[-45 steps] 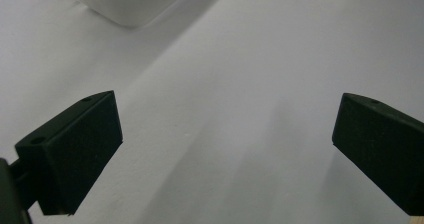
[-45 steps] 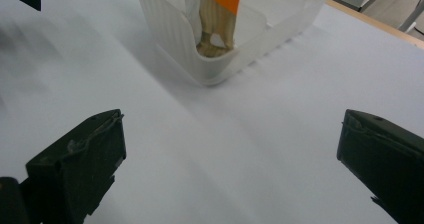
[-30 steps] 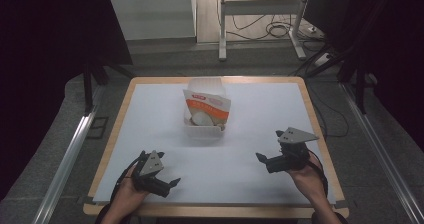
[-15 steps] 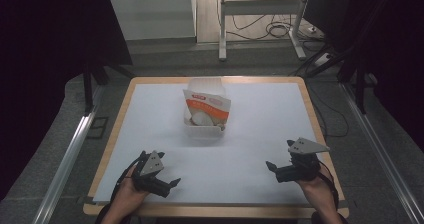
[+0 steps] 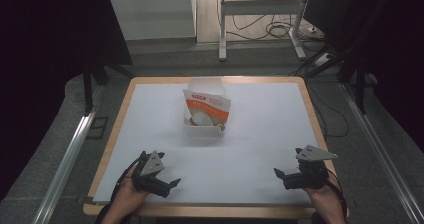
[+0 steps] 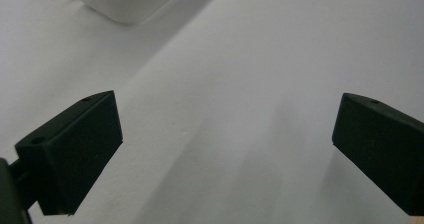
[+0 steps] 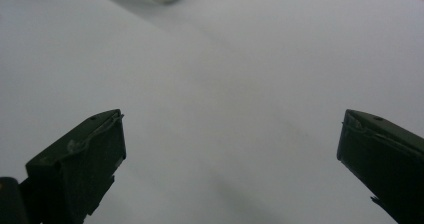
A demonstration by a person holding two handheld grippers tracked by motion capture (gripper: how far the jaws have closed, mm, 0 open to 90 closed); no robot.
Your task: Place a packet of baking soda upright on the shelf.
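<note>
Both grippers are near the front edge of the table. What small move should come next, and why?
Probably move the left gripper forward toward the white tub holding the orange bag. Both it and the right gripper are open and hold nothing, low over the bare sheet, well short of the tub, the one thing to handle. The left is a bit closer.

My white-topped table [image 5: 260, 134] with its wooden rim sits on grey carpet [image 5: 60, 149]. At twelve o'clock, a white metal stand [image 5: 260, 21] and loose cables [image 5: 280, 30]; dark panels at ten and two.
</note>
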